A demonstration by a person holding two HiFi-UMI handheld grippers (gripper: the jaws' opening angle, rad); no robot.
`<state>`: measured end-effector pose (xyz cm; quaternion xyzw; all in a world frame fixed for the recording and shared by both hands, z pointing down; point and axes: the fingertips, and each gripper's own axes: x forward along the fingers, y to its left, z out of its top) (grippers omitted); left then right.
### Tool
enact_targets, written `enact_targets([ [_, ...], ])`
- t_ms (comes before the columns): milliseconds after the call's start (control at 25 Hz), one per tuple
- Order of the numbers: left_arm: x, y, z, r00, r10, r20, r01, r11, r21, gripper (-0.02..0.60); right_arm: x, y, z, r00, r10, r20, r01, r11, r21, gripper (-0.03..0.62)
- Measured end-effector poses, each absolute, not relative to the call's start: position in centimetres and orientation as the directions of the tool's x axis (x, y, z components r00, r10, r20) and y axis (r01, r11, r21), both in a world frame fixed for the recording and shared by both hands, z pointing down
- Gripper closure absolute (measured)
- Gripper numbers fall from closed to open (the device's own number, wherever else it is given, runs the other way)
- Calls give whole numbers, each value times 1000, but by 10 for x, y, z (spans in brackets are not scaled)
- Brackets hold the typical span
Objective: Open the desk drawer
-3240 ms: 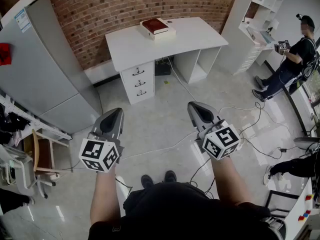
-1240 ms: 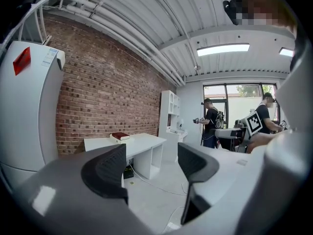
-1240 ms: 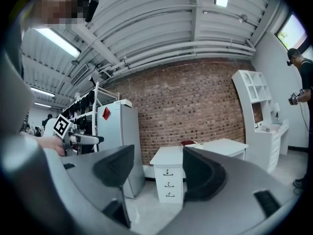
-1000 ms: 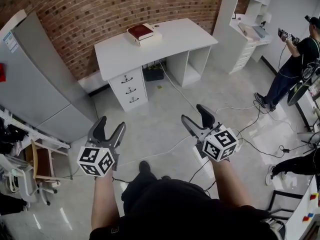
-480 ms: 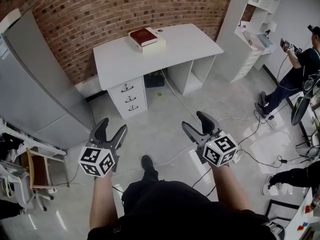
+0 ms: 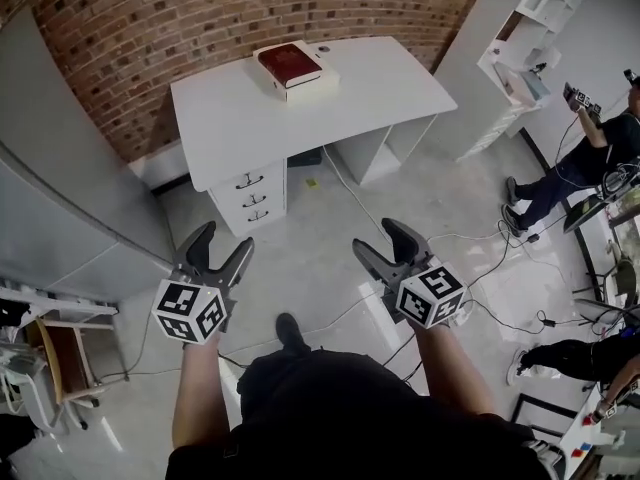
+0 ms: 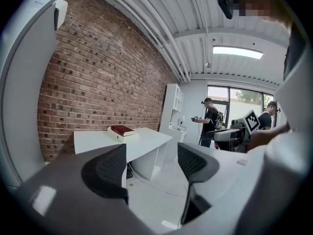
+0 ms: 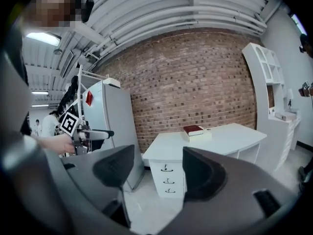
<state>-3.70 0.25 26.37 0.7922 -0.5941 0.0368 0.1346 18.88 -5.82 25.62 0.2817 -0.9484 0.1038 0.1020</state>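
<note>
A white desk (image 6: pixel 310 108) stands against the brick wall, with three drawers (image 6: pixel 251 197) stacked under its left end, all closed, each with a dark handle. The drawers (image 8: pixel 167 179) also show in the right gripper view, between the jaws and far off. My left gripper (image 6: pixel 217 253) is open and empty, held over the floor well short of the desk. My right gripper (image 6: pixel 382 244) is open and empty too, level with the left. In the left gripper view the desk (image 7: pixel 142 141) lies ahead past the open jaws.
A red book on a white box (image 6: pixel 293 67) lies on the desk top. A grey cabinet (image 6: pixel 60 188) stands at the left, a white shelf unit (image 6: pixel 520 58) at the right. Cables (image 6: pixel 470 238) trail over the floor. A person (image 6: pixel 585 158) stands at the far right.
Both grippers, shut 3.2 s ago, stand open. The desk has come nearer in the head view, and my foot has stepped forward.
</note>
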Motion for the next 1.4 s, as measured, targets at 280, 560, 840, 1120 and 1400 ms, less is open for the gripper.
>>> enact_targets([
  [280,-76,-31,275,305,-927,219,-947,-271,171,267,129,-90,253,-826,-488,283,-531,842,-98,316],
  [560,-100,-52,291,265,-930,256,-959,-227,169,267,80,-118,267,-869,-391,303,-440,891,-110,316],
  [840,-109,-86,301,171,-937,304,-980,-131,148,267,45,-172,281,-924,-253,287,-303,942,-144,318],
  [1120,-98,-155,320,45,-923,382,-987,19,162,268,26,-236,314,-949,-71,307,-133,973,-186,318],
  [1400,-86,-190,340,-44,-898,438,-979,126,160,268,28,-263,354,-926,107,362,22,973,-232,318],
])
